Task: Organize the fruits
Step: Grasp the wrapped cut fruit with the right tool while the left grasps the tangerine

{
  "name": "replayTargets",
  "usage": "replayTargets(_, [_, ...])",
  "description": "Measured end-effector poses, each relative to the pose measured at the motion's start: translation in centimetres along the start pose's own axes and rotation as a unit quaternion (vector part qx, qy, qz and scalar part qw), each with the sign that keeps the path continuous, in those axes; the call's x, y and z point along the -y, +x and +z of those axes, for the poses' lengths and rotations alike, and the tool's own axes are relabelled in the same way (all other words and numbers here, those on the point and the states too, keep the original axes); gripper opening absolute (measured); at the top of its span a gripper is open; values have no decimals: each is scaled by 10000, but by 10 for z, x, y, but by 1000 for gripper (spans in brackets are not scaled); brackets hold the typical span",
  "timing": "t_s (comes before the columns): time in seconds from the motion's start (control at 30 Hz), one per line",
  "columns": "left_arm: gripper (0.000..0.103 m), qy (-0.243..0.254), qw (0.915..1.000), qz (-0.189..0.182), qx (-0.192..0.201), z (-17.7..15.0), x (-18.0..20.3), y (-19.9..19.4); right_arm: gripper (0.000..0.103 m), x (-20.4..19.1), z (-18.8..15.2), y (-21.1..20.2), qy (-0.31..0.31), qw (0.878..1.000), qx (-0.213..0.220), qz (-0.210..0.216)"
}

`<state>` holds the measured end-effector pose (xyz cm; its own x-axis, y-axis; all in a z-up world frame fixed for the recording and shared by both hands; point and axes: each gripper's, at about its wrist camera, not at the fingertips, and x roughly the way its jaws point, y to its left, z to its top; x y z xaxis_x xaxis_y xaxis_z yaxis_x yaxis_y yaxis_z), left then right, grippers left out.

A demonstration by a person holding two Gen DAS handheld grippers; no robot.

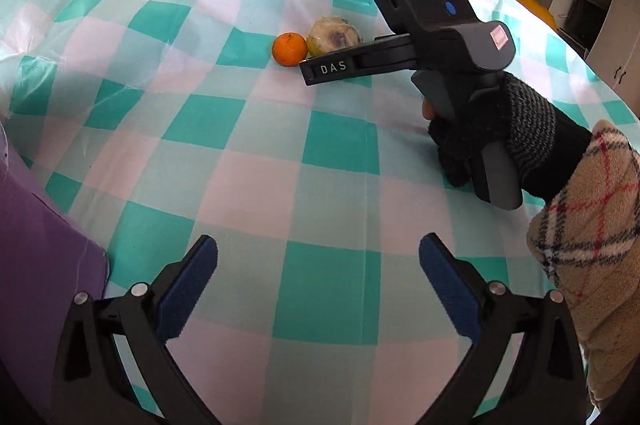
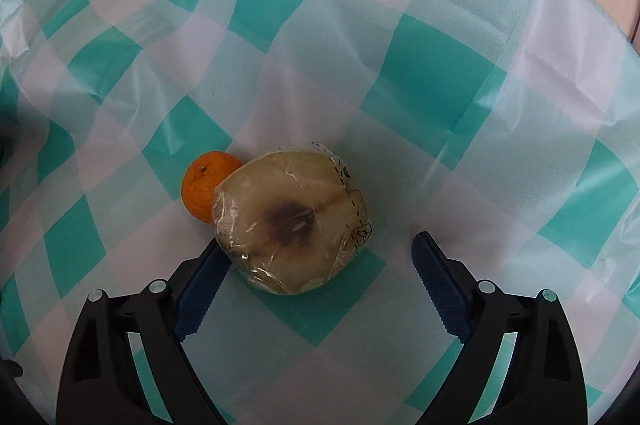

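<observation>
A pale fruit wrapped in clear film [image 2: 290,221], with a dark bruise on top, lies on the checked tablecloth and touches a small orange [image 2: 204,185] on its left. My right gripper [image 2: 316,257] is open, low over the cloth, with the wrapped fruit between its blue pads; the left pad [image 2: 200,289] is at the fruit's edge. In the left wrist view the right gripper [image 1: 320,61] reaches to the wrapped fruit [image 1: 334,33] and the orange [image 1: 289,48]. My left gripper [image 1: 318,261] is open and empty, well short of the fruits.
The table carries a teal and white checked cloth [image 1: 256,169]. A purple object [image 1: 36,245] sits at the left edge of the left wrist view. The gloved hand and plaid sleeve [image 1: 580,209] holding the right gripper are on the right.
</observation>
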<state>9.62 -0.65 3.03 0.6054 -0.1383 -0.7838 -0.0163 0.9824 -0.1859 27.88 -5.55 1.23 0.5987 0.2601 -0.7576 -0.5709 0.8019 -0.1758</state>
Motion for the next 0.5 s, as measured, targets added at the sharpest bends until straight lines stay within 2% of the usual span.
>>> replayTargets(0.03, [101,-134,9999,25,28,8,-3,6,63,-1,-1,-1,-9,9999,40,112])
replayTargets(0.07, [101,-263,9996,87,60,17,-5,12,60,0,-2,-2,20,9999,57,121])
replayTargets(0.13, [101,-433,9988,173,125,35,-9,24,59,7,-5,-7,260,9993,168,199])
replayTargets(0.2, [101,-553,9978,293,221,50,-10,36,59,28,-11,-15,845,9951,395,341])
replayTargets(0.3, [101,-612,9961,483,414,70,-9,50,59,67,-29,-28,1962,9765,741,499])
replayTargets(0.37, [100,-664,9948,623,460,85,-9,63,59,80,-38,-32,2313,9670,896,585])
replayTargets(0.5, [89,-862,9941,548,362,114,-9,91,60,103,-46,-32,2789,9509,1088,780])
